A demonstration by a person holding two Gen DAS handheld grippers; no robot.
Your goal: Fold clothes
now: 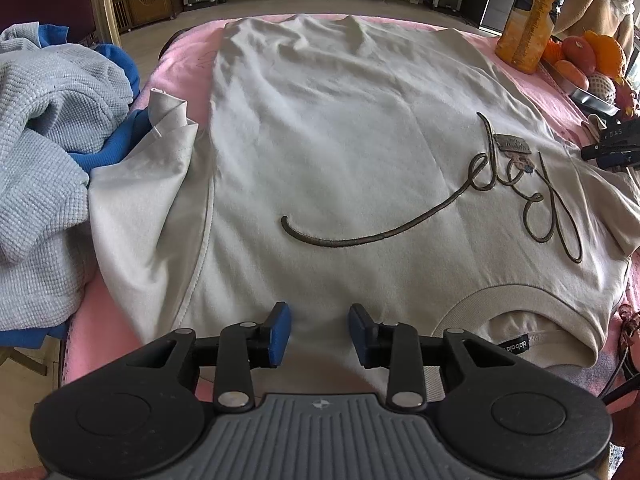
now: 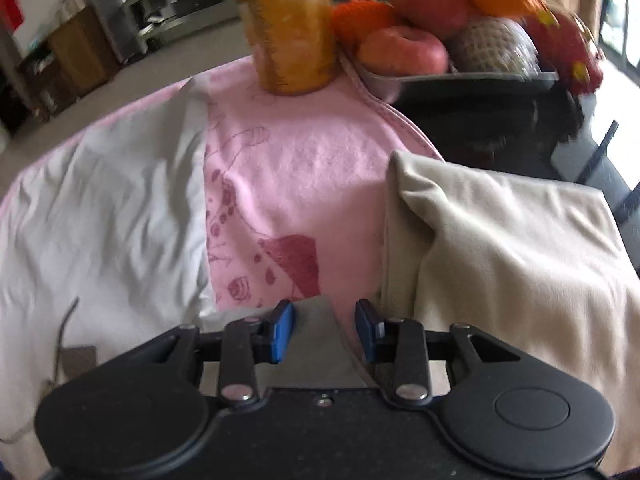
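T-shirt (image 1: pixel 340 152) is lying flat on the pink towel (image 2: pixel 296 184), sleeve (image 2: pixel 500 248) hanging off the right edge. Left gripper (image 1: pixel 319 334) and right gripper (image 2: pixel 325 330) are both hovering spread, pinching nothing.

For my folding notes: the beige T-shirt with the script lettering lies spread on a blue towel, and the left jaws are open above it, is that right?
Not quite: the towel under the beige T-shirt is pink, not blue, as the left wrist view shows. The left gripper does hang over the shirt with its jaws apart.
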